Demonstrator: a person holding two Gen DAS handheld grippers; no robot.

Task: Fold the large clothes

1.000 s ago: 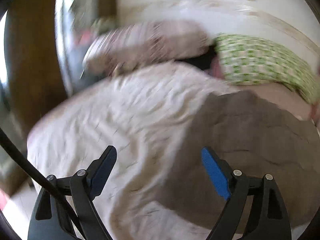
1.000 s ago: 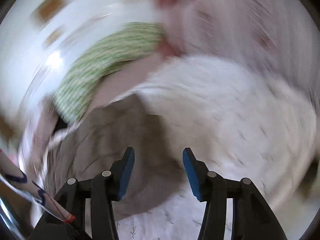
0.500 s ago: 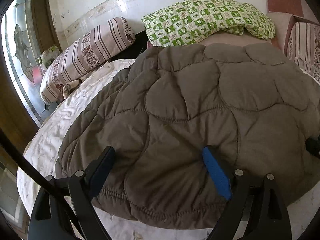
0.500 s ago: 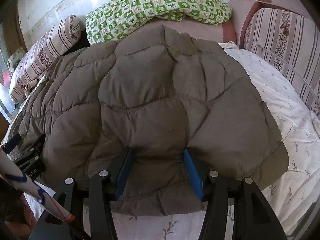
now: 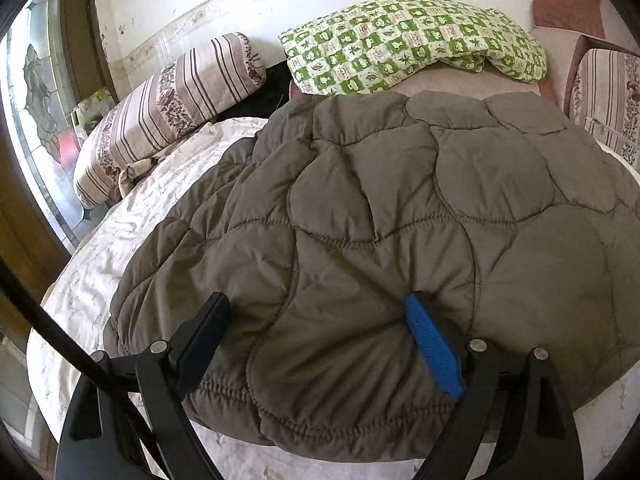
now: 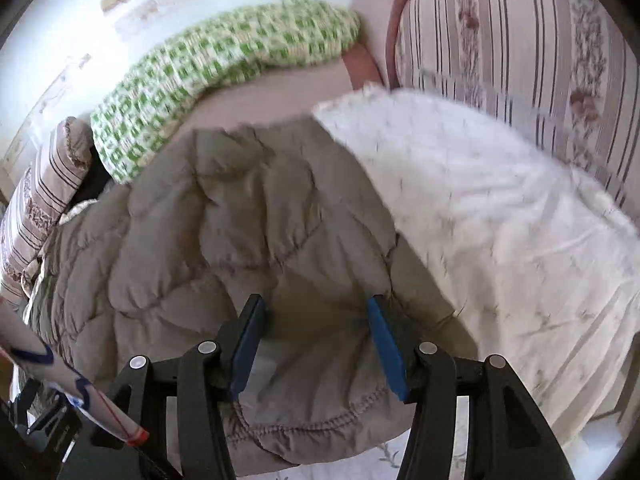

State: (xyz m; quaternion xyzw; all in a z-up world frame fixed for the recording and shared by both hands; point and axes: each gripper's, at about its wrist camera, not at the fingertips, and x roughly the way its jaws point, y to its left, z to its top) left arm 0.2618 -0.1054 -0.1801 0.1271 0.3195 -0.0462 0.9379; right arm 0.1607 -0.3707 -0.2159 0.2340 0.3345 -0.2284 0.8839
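Observation:
A large grey-brown quilted jacket [image 5: 400,220] lies spread on a bed with a white floral sheet [image 5: 132,216]. My left gripper [image 5: 316,320] is open, its fingers wide apart over the jacket's near hem, holding nothing. My right gripper [image 6: 316,324] is open over the jacket's near right corner [image 6: 304,400], and the hem fabric bulges up between its fingers. The jacket also shows in the right wrist view [image 6: 224,232], blurred by motion.
A green checked pillow [image 5: 412,44] lies at the head of the bed. A striped bolster [image 5: 168,108] lies at the left, and a striped cushion [image 6: 512,52] at the right. A window [image 5: 36,92] is at the far left. Bare sheet [image 6: 500,216] lies right of the jacket.
Both views swung from blurred sheet onto the jacket. My left gripper has come lower over the hem. My right gripper has swung right toward the jacket's right corner. Both stay open.

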